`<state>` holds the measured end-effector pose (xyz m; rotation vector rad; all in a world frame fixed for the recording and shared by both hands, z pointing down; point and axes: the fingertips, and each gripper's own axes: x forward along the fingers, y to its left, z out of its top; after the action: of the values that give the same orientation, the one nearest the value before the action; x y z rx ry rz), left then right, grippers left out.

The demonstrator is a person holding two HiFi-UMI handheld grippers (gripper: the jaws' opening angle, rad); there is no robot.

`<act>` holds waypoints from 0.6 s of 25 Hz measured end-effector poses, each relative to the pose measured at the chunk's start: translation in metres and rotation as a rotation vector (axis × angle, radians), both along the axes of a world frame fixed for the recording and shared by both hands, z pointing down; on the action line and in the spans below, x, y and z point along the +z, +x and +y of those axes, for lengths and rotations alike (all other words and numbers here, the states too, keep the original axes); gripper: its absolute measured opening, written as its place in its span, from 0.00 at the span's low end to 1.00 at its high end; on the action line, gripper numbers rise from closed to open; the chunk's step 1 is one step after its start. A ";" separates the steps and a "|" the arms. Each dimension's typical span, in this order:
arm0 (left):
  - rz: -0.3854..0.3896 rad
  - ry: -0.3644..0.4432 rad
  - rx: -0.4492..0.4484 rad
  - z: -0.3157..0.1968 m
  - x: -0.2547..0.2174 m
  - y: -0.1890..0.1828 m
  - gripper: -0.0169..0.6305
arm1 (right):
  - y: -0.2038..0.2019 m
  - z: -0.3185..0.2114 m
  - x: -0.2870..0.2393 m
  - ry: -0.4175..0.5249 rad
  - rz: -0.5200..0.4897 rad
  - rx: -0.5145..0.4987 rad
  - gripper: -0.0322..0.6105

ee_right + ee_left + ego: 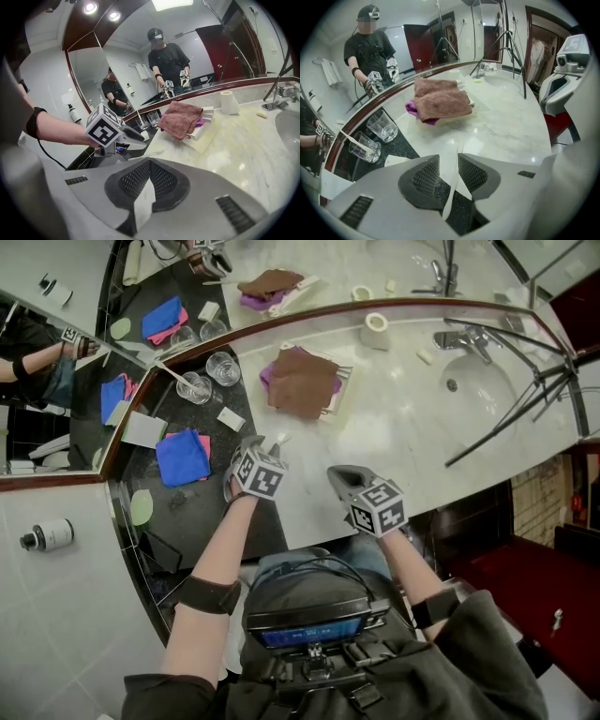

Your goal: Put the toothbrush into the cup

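brown towel (304,381) (folded) lies beside two cups (223,368).

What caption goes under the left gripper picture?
Left gripper, jaws open, with a white toothbrush lying between them; two glass cups wait nearby.

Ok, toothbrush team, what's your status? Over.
Left hand-held gripper open, toothbrush loose between its jaws. Right hand-held gripper shut, empty. Toothbrush not in a cup yet. Nothing seen blocking the empty cup.
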<state>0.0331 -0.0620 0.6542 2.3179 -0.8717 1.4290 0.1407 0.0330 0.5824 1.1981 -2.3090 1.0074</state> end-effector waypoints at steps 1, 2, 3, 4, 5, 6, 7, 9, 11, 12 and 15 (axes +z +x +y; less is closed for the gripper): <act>0.021 0.015 -0.007 0.001 -0.011 0.000 0.21 | -0.001 -0.003 -0.002 0.007 0.001 -0.005 0.08; 0.042 0.031 -0.015 0.001 -0.022 -0.002 0.21 | -0.002 -0.006 -0.005 0.015 0.002 -0.011 0.08; 0.062 0.050 -0.024 0.002 -0.033 -0.005 0.21 | -0.003 -0.011 -0.009 0.024 0.003 -0.018 0.08; 0.080 0.071 -0.034 0.002 -0.045 -0.009 0.21 | -0.004 -0.016 -0.013 0.033 0.003 -0.025 0.08; 0.098 0.096 -0.047 0.002 -0.058 -0.013 0.20 | -0.006 -0.021 -0.018 0.043 0.004 -0.032 0.08; 0.117 0.125 -0.061 0.002 -0.070 -0.018 0.16 | -0.008 -0.026 -0.022 0.053 0.004 -0.040 0.08; 0.136 0.155 -0.078 0.003 -0.083 -0.024 0.12 | -0.011 -0.031 -0.026 0.062 0.006 -0.048 0.08; 0.176 0.212 -0.110 0.005 -0.105 -0.037 0.04 | -0.016 -0.039 -0.034 0.080 0.008 -0.065 0.08; 0.220 0.251 -0.143 0.009 -0.124 -0.050 0.03 | -0.023 -0.047 -0.041 0.097 0.011 -0.085 0.08; 0.245 0.266 -0.160 0.011 -0.133 -0.056 0.03 | -0.027 -0.051 -0.045 0.104 0.013 -0.096 0.08; 0.330 0.304 -0.205 0.019 -0.162 -0.073 0.03 | -0.039 -0.058 -0.054 0.119 0.016 -0.124 0.08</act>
<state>-0.0401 -0.0432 0.4920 2.4898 -1.2466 0.8478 0.1019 -0.0252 0.5288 1.0862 -2.4269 0.8254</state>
